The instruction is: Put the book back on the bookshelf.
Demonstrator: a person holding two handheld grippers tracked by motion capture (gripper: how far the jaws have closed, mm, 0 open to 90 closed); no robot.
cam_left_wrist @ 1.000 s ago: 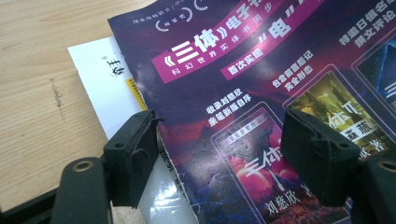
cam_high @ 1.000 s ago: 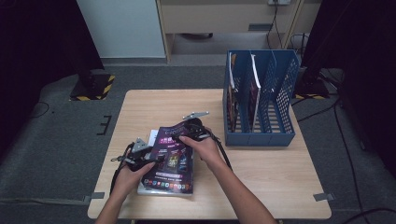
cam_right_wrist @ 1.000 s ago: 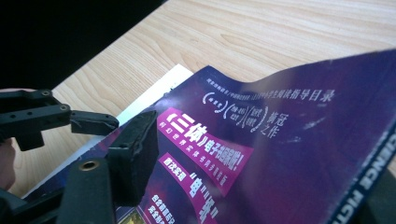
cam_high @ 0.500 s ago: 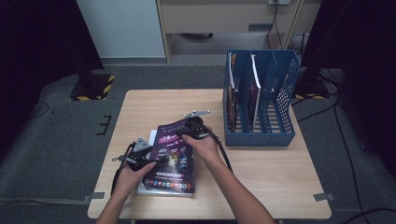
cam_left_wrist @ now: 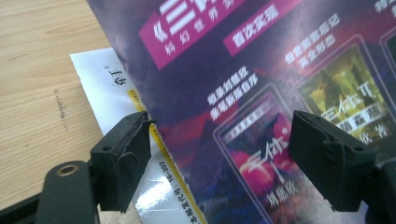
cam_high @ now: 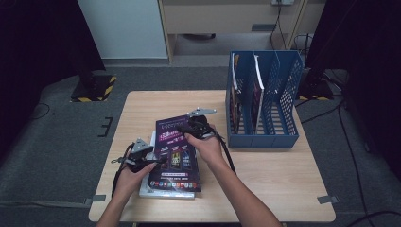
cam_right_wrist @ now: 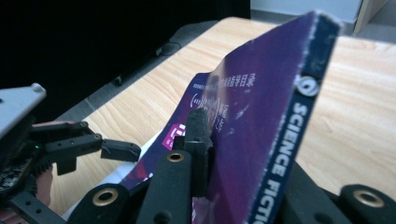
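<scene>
From the high view we see the purple magazine [cam_high: 176,150] lying on a small stack at the near left of the counter [cam_high: 265,175], long axis running away from us, with the blue file rack [cam_high: 265,106] well apart to its right. Our right gripper [cam_high: 189,128] sits at the magazine's far edge, our left gripper [cam_high: 158,160] at its left side. In the left gripper view our jaws stand wide and hold nothing; the magazine [cam_left_wrist: 261,93] cover lies between and beyond them, over a white booklet [cam_left_wrist: 116,93]. In the right gripper view our jaws have just been closing and now pinch the magazine [cam_right_wrist: 261,130] near its spine, its edge tilted up off the counter. The right gripper has the grip, and the rack lies to its right.
</scene>
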